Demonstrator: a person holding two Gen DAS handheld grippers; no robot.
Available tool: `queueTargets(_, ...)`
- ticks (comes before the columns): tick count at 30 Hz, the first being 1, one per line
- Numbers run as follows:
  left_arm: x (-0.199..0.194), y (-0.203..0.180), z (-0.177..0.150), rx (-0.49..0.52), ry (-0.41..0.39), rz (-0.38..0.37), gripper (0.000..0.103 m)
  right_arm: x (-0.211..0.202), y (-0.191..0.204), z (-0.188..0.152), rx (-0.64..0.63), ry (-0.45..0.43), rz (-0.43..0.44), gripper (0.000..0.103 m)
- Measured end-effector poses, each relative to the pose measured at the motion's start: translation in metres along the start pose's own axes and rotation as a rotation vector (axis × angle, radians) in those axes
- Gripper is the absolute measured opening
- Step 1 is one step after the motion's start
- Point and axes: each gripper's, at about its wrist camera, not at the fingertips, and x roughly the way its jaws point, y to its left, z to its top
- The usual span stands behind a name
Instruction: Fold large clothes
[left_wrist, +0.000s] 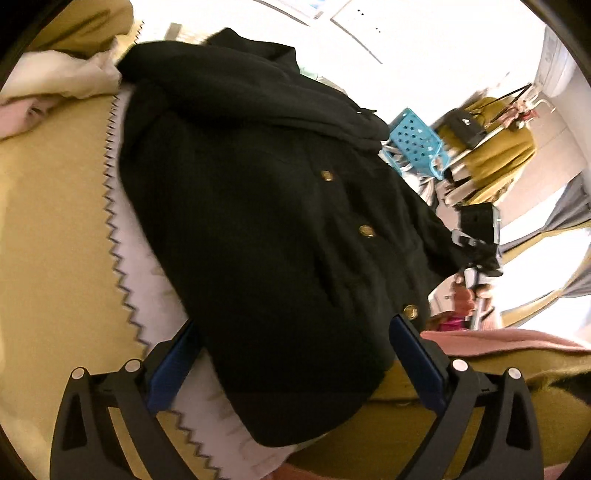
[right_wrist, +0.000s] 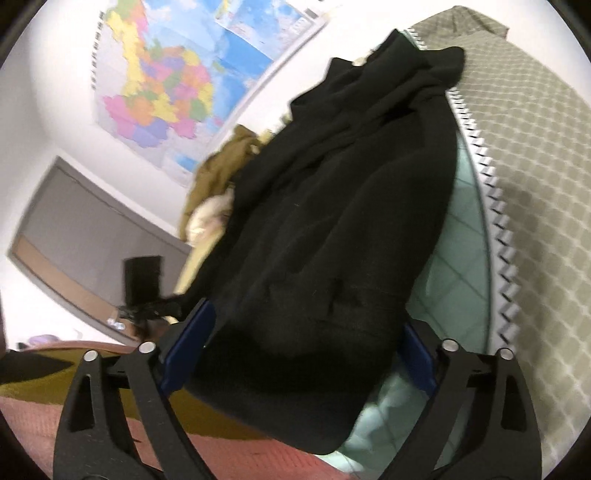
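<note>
Blue-padded fingers (left_wrist: 415, 354) of the left gripper (left_wrist: 295, 347) stand spread, straddling the hem of a black coat (left_wrist: 258, 206) lying on a quilt (left_wrist: 48, 229). From six o'clock, the right gripper (right_wrist: 306, 354) likewise sits wide apart around the coat (right_wrist: 332, 229); a map (right_wrist: 177, 74) hangs at eleven.

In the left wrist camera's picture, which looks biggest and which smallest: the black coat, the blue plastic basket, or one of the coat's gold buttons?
As they appear in that view:
1. black coat, filling most of the picture
2. blue basket, which sits farther back, so it may look smaller than it really is
3. gold button, by far the smallest
</note>
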Motion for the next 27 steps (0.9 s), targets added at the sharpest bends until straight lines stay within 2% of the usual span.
queueTargets(2,0.002,-0.004,0.002,0.013,0.002,0.032,0.094,0.002,-0.003,0.004,0.015,-0.011,-0.008,0.083)
queueTargets(3,0.003,-0.006,0.004,0.016,0.007,0.059,0.090,0.002,-0.004,0.006,0.026,-0.014,-0.014,0.082)
queueTargets(5,0.004,-0.006,0.005,0.006,0.013,0.074,0.089,-0.001,-0.004,0.005,0.026,-0.018,-0.043,0.084)
queueTargets(7,0.006,-0.007,0.006,0.006,0.011,0.069,0.094,0.001,0.000,0.002,-0.001,-0.010,-0.050,0.087)
queueTargets(9,0.009,-0.009,0.007,0.010,-0.005,0.096,0.092,0.007,0.006,0.001,-0.036,0.005,-0.096,0.090)
queueTargets(10,0.007,-0.008,0.007,0.014,-0.014,0.113,0.080,0.008,0.007,-0.001,-0.038,0.006,-0.099,0.087)
queueTargets(11,0.009,-0.009,0.009,0.013,-0.029,0.154,0.066,0.010,0.006,-0.001,-0.025,0.003,-0.094,0.065)
queueTargets(12,0.010,-0.007,0.010,0.000,-0.029,0.169,0.032,0.010,0.002,0.000,0.010,0.002,-0.053,0.034)
queueTargets(13,0.013,-0.003,0.013,-0.039,-0.010,0.148,0.024,0.009,-0.002,-0.001,0.042,-0.001,-0.011,0.025)
queueTargets(14,0.012,0.001,0.015,-0.077,-0.016,0.131,0.021,0.006,-0.005,-0.001,0.067,-0.020,0.013,0.023)
queueTargets(15,0.008,0.000,0.016,-0.074,-0.028,0.131,0.015,0.000,-0.001,-0.001,0.059,-0.041,0.016,0.021)
queueTargets(19,-0.033,-0.009,0.018,-0.077,-0.123,0.082,0.011,-0.037,0.023,-0.001,0.032,-0.154,0.071,0.019)
queueTargets(22,-0.065,-0.019,0.016,-0.050,-0.182,0.057,0.011,-0.069,0.055,-0.005,-0.048,-0.224,0.117,0.018)
queueTargets(23,-0.071,-0.021,0.015,-0.043,-0.188,0.053,0.011,-0.073,0.065,-0.008,-0.075,-0.222,0.130,0.018)
queueTargets(25,-0.075,-0.024,0.011,-0.024,-0.178,0.063,0.012,-0.072,0.077,-0.014,-0.134,-0.183,0.091,0.019)
queueTargets(27,-0.063,-0.013,0.005,-0.032,-0.118,0.083,0.014,-0.065,0.060,-0.018,-0.064,-0.131,0.076,0.022)
